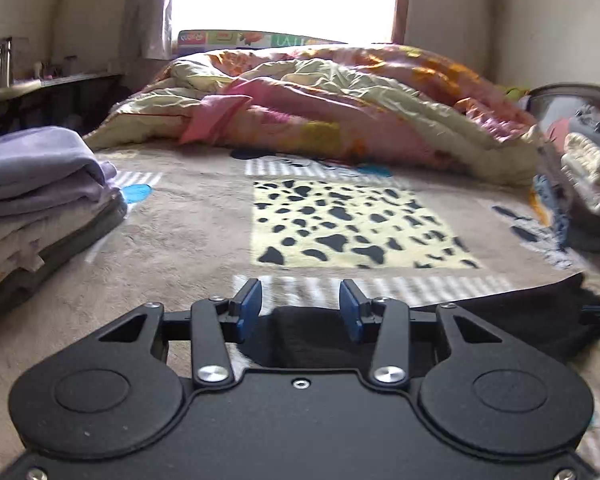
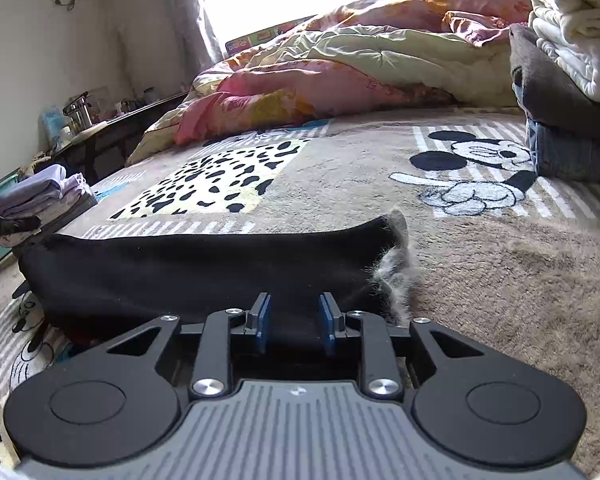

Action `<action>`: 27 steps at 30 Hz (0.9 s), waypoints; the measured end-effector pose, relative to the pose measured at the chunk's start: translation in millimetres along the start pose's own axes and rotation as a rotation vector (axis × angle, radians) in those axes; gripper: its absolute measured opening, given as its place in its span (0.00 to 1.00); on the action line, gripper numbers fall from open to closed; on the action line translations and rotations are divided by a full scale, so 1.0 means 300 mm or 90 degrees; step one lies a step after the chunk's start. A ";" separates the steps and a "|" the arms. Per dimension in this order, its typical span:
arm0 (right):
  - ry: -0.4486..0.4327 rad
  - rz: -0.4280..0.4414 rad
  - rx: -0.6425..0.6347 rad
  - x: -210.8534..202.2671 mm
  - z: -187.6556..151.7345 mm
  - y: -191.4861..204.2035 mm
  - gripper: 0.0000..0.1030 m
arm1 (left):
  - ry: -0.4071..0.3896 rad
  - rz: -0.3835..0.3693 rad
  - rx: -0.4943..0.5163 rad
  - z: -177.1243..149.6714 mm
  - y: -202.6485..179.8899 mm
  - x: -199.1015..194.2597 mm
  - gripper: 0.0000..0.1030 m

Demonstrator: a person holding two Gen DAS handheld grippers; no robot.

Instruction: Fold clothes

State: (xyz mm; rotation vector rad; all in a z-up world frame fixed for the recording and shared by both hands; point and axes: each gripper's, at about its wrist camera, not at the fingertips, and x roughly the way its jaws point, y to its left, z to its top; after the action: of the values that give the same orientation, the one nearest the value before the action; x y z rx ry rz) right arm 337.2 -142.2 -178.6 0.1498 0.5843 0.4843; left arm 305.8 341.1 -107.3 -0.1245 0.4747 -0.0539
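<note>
A black garment (image 2: 188,268) with a grey fleecy lining showing at its right end lies flat across the near part of the bed. My right gripper (image 2: 294,322) is open, low over the garment's near edge, blue pads apart with black cloth between and under them. In the left wrist view the same black garment (image 1: 512,320) stretches from under the fingers to the right. My left gripper (image 1: 300,308) is open just above its left end. Neither gripper holds the cloth.
The bed's beige cartoon-print blanket (image 1: 180,224) runs ahead. A rumpled pink and yellow quilt (image 1: 320,96) lies at the far end. A folded lilac stack (image 1: 40,176) sits left; a taller pile of clothes (image 2: 572,80) stands right. A cluttered side table (image 2: 100,120) borders the bed.
</note>
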 end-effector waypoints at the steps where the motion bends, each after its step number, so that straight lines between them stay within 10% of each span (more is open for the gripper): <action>1: -0.001 -0.002 -0.006 -0.002 0.001 0.007 0.30 | 0.003 -0.004 -0.020 -0.008 0.012 0.000 0.42; 9: -0.018 -0.006 -0.114 -0.042 0.031 0.143 0.41 | 0.035 -0.013 -0.137 -0.058 0.083 0.093 0.43; 18: 0.071 0.212 -0.300 0.237 0.256 0.498 0.41 | 0.054 -0.036 -0.097 -0.055 0.085 0.158 0.21; 23: 0.130 0.246 -0.296 0.351 0.280 0.530 0.41 | 0.033 -0.063 -0.095 -0.063 0.101 0.136 0.19; 25: 0.153 0.260 -0.295 0.397 0.289 0.542 0.11 | 0.034 -0.066 -0.100 -0.068 0.107 0.135 0.19; 27: 0.177 0.273 -0.293 0.443 0.299 0.555 0.07 | 0.022 -0.076 -0.110 -0.066 0.115 0.125 0.19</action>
State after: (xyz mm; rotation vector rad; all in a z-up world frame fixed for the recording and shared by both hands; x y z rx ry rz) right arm 418.2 67.5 -125.1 -0.2412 0.6982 1.0538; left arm 330.9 370.1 -146.2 -0.3214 0.5065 -0.1329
